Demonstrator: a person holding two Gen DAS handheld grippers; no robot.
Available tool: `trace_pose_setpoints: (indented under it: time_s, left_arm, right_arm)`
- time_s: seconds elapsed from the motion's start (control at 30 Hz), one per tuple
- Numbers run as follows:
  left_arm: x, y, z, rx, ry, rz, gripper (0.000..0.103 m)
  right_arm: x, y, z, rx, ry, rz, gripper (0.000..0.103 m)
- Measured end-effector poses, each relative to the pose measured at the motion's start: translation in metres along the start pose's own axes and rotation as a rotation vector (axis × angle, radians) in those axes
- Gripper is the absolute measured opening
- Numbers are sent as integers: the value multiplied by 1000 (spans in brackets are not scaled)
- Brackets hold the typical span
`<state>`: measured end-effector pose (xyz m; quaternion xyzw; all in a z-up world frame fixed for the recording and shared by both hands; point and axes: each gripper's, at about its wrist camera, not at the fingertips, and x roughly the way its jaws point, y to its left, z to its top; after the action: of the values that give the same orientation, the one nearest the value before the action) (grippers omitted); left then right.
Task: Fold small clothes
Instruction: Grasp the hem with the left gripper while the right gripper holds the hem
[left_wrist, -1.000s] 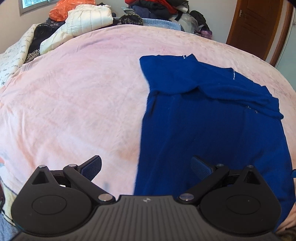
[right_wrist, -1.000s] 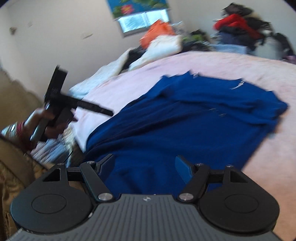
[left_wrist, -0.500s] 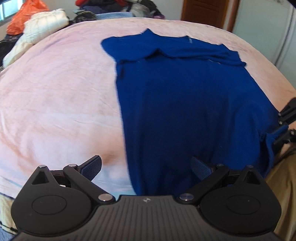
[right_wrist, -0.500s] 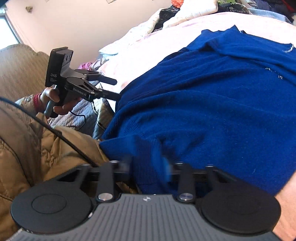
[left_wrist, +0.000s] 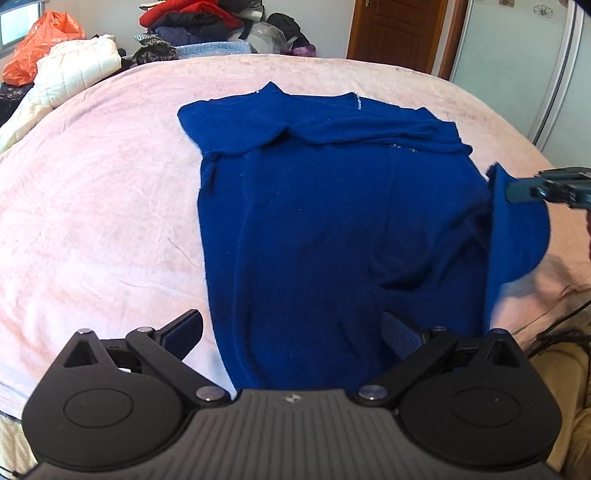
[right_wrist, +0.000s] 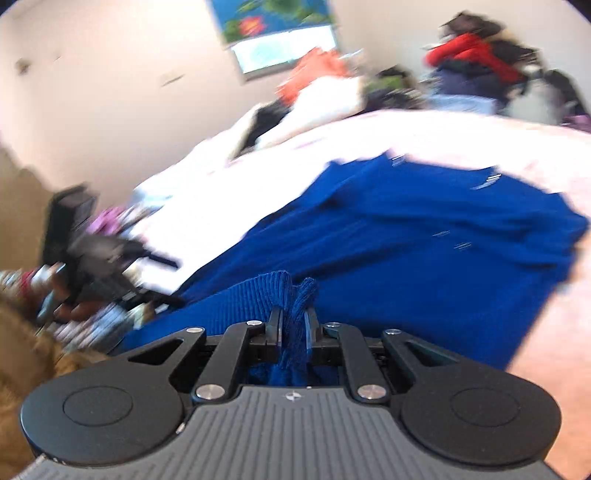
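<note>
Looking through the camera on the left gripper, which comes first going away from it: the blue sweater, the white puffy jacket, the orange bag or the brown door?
1. Blue sweater, spread just ahead of the left gripper.
2. White puffy jacket, far left of the bed.
3. Orange bag, just behind the jacket.
4. Brown door, on the back wall; too close to call against the bag.

Both wrist cameras look down over the pink bed (left_wrist: 92, 206), sharing the blue sweater (left_wrist: 332, 229); the right view, blurred, seems closer and lower.
</note>
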<state>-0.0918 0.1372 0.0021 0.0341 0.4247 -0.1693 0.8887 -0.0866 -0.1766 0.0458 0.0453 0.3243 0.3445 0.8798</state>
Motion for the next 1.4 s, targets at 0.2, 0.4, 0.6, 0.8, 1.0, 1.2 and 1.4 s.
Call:
trace_pose_setpoints:
  time_s: [0.2, 0.4, 0.6, 0.8, 1.0, 1.2, 1.4]
  left_arm:
    - [5, 8, -6, -46, 70, -54, 103]
    - [5, 19, -22, -210, 178, -209, 103]
    - [13, 16, -45, -289, 229, -253, 102]
    - [39, 26, -59, -491, 322, -330, 34]
    - [24, 18, -50, -411, 281, -293, 5]
    - [-5, 5, -21, -296, 137, -242, 5]
    - [-35, -2, 22, -208, -43, -140, 5]
  right_arm:
    - [-14, -29, -12, 78, -7, -64, 14]
    - [-2, -35, -26, 123, 12, -55, 14]
    - [15, -32, -25, 134, 30, -61, 15]
    - [19, -34, -28, 144, 44, -56, 15]
    - [17, -33, -28, 152, 28, -59, 15]
    - [6, -26, -19, 133, -42, -49, 15]
    - [-6, -22, -7, 124, -129, -61, 15]
